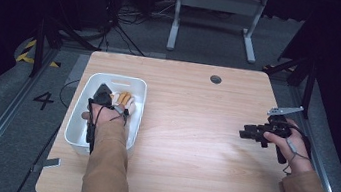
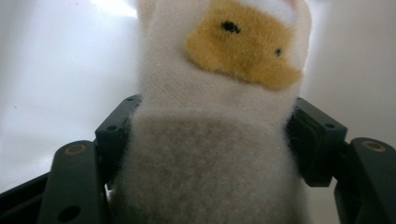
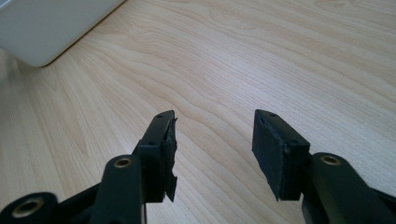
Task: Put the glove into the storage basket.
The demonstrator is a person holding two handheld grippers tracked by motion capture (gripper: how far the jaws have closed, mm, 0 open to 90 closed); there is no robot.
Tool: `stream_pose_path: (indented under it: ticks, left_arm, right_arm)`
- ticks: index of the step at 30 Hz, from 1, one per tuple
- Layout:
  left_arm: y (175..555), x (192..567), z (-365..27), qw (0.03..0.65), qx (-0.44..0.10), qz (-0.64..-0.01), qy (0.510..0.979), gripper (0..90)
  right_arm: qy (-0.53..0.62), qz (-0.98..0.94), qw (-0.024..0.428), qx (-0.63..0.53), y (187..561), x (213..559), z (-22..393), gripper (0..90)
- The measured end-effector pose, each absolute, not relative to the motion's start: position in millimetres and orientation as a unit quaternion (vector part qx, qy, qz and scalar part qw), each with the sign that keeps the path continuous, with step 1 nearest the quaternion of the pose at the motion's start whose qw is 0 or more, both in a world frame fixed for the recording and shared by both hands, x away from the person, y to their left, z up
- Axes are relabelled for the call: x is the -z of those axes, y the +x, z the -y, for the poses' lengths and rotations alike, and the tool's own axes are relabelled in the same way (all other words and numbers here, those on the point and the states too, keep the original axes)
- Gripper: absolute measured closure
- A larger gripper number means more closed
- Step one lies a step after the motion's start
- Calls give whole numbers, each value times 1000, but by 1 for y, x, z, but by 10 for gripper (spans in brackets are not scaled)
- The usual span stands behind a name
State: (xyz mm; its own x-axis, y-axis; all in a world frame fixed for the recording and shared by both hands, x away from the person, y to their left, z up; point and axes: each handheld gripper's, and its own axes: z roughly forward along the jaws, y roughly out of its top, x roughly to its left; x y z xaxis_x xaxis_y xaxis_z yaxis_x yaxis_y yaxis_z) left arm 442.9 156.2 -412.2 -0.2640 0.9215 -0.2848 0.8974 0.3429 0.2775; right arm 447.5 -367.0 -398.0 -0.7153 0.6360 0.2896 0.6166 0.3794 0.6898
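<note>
Fuzzy white-and-tan sock (image 2: 219, 116) between left hand-held gripper (image 2: 212, 140) pads.

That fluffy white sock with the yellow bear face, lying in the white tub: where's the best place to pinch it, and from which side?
Probably across its grey band, the way the left gripper now straddles the sock. It lies flat and narrow in the tub, so jaws coming from above, one on each long edge, fit around it, and the soft fabric should bunch. The tub's walls block any sideways approach.

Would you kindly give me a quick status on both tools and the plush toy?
Left tool over white bin, jaws flanking plush toy; grip unclear. Right tool open, empty, above bare table. Nothing in the way.
</note>
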Motion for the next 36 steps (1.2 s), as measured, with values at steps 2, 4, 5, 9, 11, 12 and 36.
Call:
stream_pose_path:
  ticks: [2,4,5,9,11,12,36]
  left_arm:
    - [444,412,-154,197,-25,-796,572,254]
    - [444,412,-151,190,-23,-795,576,234]
    - [444,412,-151,188,-22,-793,579,227]
    - [445,414,-151,185,-27,-791,583,218]
    - [445,414,-151,185,-29,-791,582,217]
    - [445,414,-152,185,-32,-788,586,213]
    - [443,368,-168,294,-134,-698,639,268]
  right_arm:
    - [377,-830,12,-410,447,398,367,511]
    - [377,-830,10,-410,448,398,367,511]
    - [378,-830,11,-409,448,398,367,511]
    - [376,-830,13,-411,448,398,367,510]
    - [376,-830,12,-411,448,398,367,509]
    - [376,-831,12,-409,448,398,367,508]
    - [377,-832,12,-408,450,399,366,498]
